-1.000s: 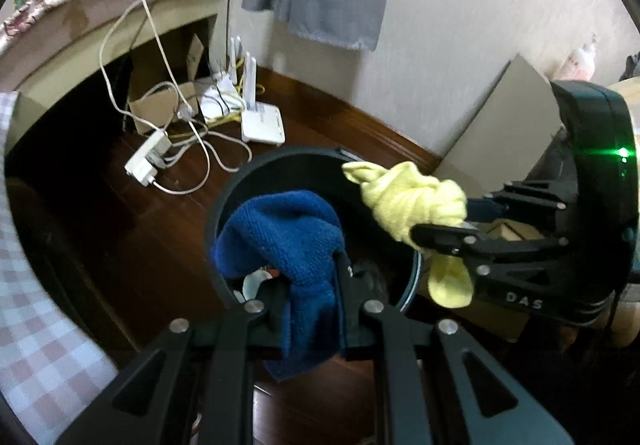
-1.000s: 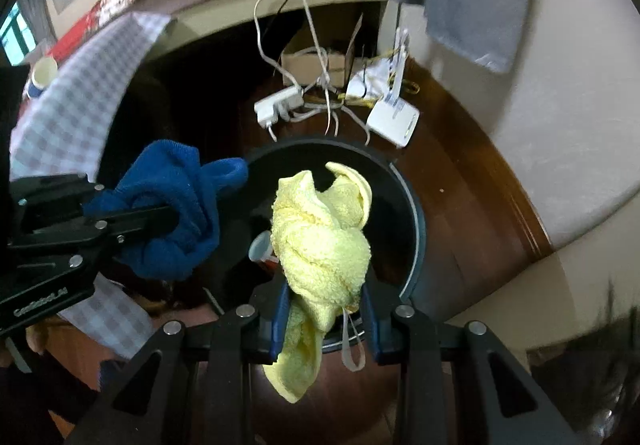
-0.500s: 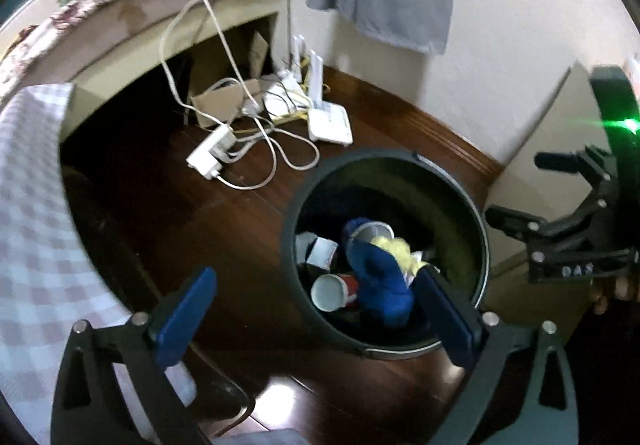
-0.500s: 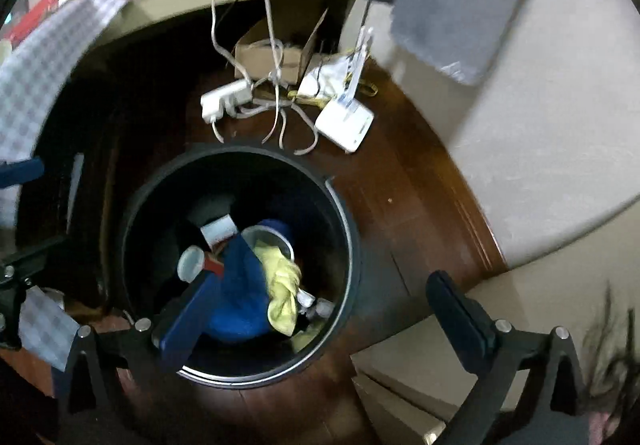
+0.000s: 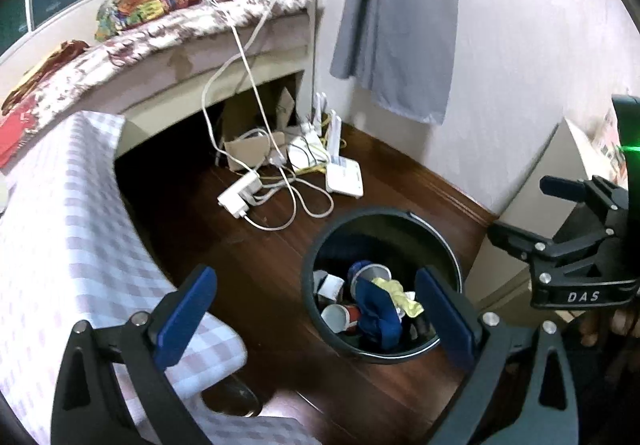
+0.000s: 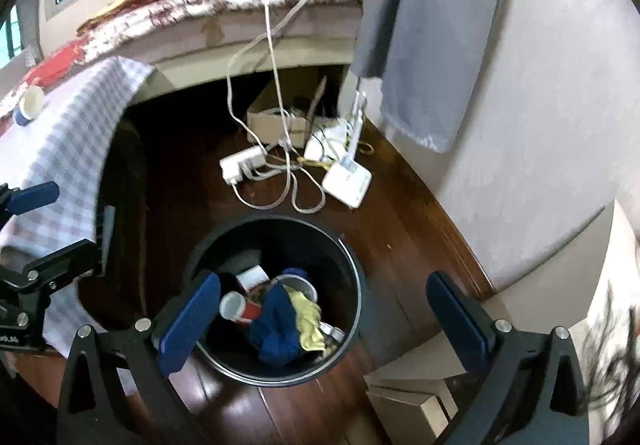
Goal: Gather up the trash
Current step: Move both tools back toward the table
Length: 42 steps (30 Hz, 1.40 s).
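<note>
A dark polished wood floor (image 5: 256, 285) runs beneath a pale wall (image 5: 520, 57), where a grey cloth (image 5: 396, 17) hangs above the baseboard. A raised ledge with a mottled floral cover (image 5: 172, 29) curves along the back of the room, with colourful snack packets (image 5: 148, 5) lying on top. A checked lilac-and-white tablecloth (image 5: 60, 229) drapes down at the left; in the right wrist view a paper cup (image 6: 30, 105) stands on it. Under the ledge, white cables (image 5: 244, 93) trail to a power strip (image 5: 240, 197) on the floor, beside a white router (image 5: 344, 177) and an open cardboard box (image 5: 248, 149).

The black round trash bin (image 5: 384, 355) stands on the floor near the wall, between the two tools. Inside it lie a blue towel (image 5: 378, 309) and a yellow towel (image 5: 400, 293), touching each other, on top of crumpled paper cups, among them a red-and-white cup (image 6: 240, 309).

The left gripper (image 5: 316, 313) hovers above the bin with its blue-padded jaws spread wide and nothing between them. The right gripper (image 6: 324, 321) likewise hangs over the bin, jaws wide apart and empty; it also shows at the right edge of the left wrist view. Flat cardboard (image 6: 412, 401) rests on the floor just beside the bin, against the wall.
</note>
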### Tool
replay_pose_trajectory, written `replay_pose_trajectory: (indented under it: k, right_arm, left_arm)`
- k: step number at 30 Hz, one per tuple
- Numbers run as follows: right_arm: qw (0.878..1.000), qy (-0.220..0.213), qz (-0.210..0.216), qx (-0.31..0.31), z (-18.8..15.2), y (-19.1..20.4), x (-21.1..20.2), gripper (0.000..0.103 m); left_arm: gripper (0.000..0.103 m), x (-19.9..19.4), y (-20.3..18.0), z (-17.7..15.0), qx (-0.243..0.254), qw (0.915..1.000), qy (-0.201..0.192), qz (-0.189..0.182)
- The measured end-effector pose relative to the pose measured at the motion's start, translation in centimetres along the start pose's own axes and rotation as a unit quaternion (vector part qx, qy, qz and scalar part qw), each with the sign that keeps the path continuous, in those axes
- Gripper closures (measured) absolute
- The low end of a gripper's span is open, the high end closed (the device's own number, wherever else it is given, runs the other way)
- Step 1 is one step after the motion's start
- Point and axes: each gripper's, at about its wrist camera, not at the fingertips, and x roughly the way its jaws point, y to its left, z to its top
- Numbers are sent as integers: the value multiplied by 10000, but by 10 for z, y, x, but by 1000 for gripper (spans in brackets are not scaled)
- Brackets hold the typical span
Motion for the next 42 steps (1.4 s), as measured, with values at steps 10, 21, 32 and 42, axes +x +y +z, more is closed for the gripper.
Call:
replay_pose_trajectory:
  k: [10, 21, 32, 42]
  right_arm:
    - [9974, -596, 309, -278, 31, 45, -43, 0]
    - [9837, -1164, 1198, -659, 72, 142, -67, 0]
    - [9639, -1144, 1927, -1438, 102, 271, -75, 0]
    - [9399, -1027, 2582, -1985, 135, 383, -53, 0]
  left_arm:
    - [3, -53, 42, 0, -303, 9975, -484, 417]
    - [1, -103, 124, -19, -989, 9859, -775, 1109]
    - [1, -164, 229, -76, -1878, 9538, -974, 2135]
    - [2, -195, 347, -139, -2803, 9054, -783, 3090]
